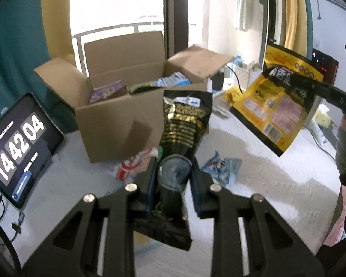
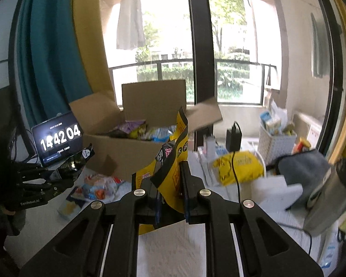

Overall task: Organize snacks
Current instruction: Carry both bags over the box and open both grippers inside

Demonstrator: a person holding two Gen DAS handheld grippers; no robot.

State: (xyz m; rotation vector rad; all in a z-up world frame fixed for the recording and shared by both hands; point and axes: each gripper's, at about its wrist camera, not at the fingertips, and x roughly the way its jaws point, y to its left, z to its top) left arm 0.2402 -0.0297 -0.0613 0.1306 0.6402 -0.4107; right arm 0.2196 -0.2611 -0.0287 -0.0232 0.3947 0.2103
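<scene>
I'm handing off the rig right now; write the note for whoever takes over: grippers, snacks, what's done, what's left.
Left gripper: shut on the black pouch, held above the table.
Right gripper: shut on the yellow bag, also in the air.
Cardboard box: open, several snack packs already inside.
Left to do: drop both held bags in the box, then collect the red-and-white pack and blue pack lying on the table in front of it.

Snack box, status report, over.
Left gripper shut on black pouch. Right gripper shut on yellow bag. Cardboard box open, partly filled. Path clear.
</scene>
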